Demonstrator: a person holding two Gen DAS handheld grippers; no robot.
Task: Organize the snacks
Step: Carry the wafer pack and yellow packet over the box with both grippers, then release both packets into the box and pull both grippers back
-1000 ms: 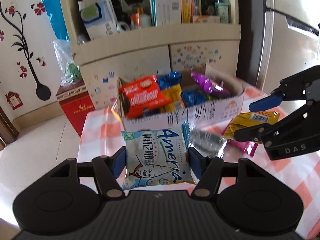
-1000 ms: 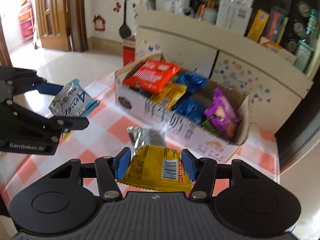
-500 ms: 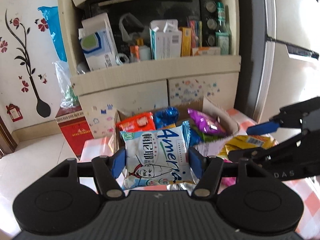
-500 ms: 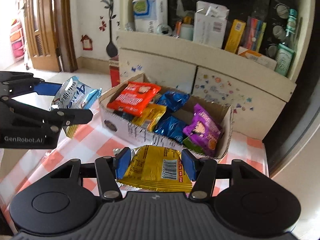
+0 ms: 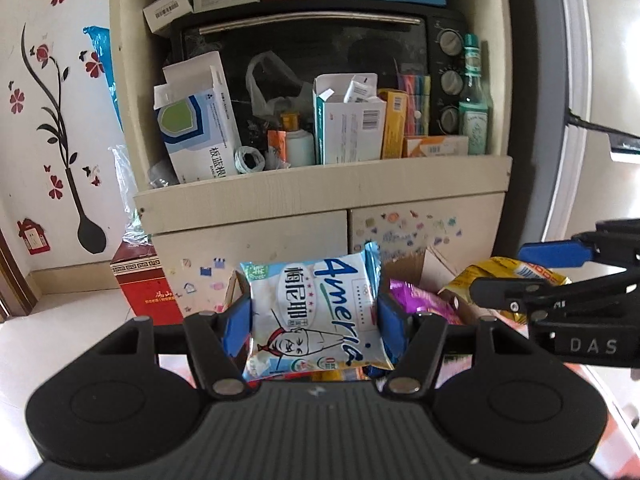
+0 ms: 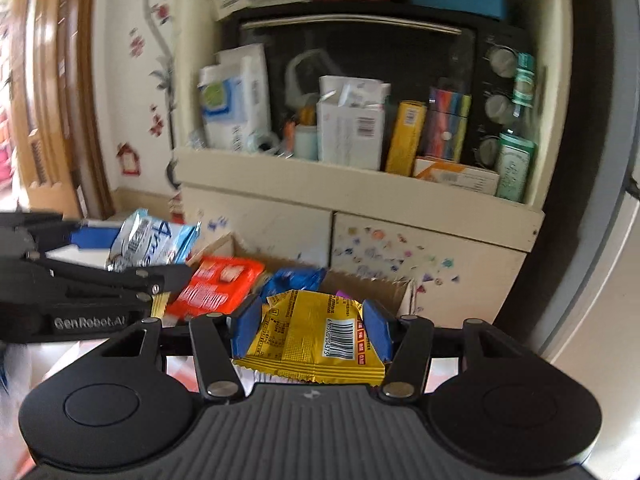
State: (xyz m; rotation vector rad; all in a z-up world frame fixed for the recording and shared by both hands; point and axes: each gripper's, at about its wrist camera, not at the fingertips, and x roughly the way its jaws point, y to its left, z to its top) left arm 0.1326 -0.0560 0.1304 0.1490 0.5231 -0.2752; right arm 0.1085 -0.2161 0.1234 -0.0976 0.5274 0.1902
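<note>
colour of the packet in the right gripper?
Yellow packet with a white barcode patch, clearest in the right wrist view.

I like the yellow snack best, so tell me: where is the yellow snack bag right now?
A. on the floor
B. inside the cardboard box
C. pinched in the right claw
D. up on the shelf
C: the right claw is shut on the yellow snack bag, held above the cardboard box.

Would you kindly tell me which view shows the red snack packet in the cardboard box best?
The right wrist view: the red snack packet lies in plain sight in the cardboard box, though blurred. In the left wrist view the white packet in the left claw hides it.
</note>
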